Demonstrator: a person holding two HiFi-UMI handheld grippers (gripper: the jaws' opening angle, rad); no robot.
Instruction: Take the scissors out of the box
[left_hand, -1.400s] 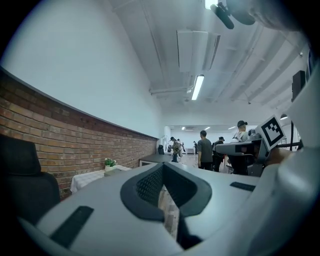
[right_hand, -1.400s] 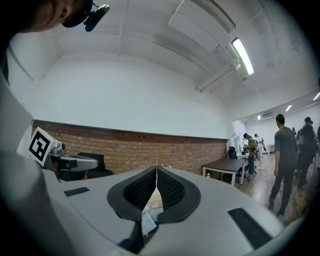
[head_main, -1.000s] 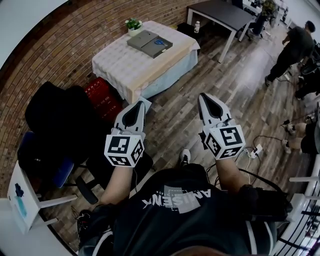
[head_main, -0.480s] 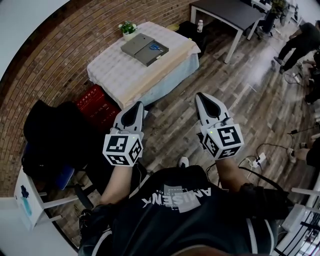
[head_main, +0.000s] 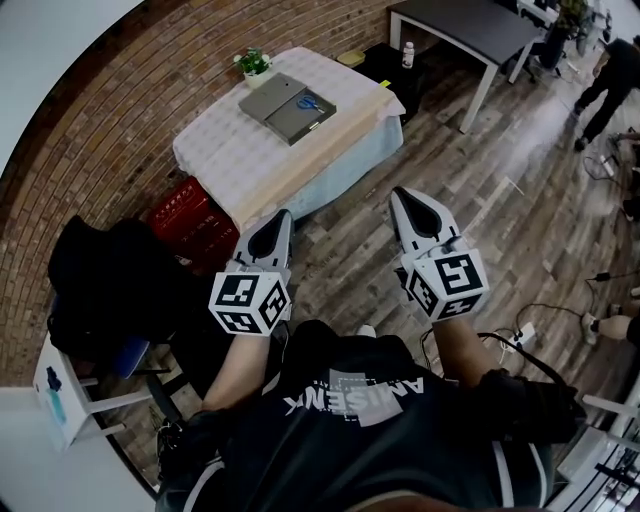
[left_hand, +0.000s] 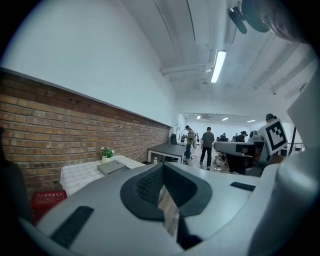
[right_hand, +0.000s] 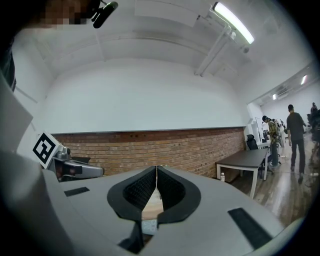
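Observation:
A grey flat box (head_main: 288, 103) lies on a low table with a white cloth (head_main: 250, 150) by the brick wall. Blue-handled scissors (head_main: 307, 101) show on the box. In the left gripper view the box (left_hand: 114, 167) sits far ahead on that table (left_hand: 80, 174). My left gripper (head_main: 276, 222) and right gripper (head_main: 403, 199) hang side by side over the wooden floor, well short of the table. Both are shut with nothing between the jaws, as the left gripper view (left_hand: 161, 172) and the right gripper view (right_hand: 156, 172) show.
A small potted plant (head_main: 253, 63) stands at the table's far corner. A red crate (head_main: 190, 215) and a black-draped chair (head_main: 110, 275) stand to the left. A dark table (head_main: 470, 25) with a bottle (head_main: 408, 52) beneath is at the back right; a person (head_main: 612, 70) walks there. Cables (head_main: 520, 335) lie on the right floor.
The person holding both grippers has stepped forward toward the cloth-covered table, so both grippers stand closer to it. Both grippers stayed shut and side by side.

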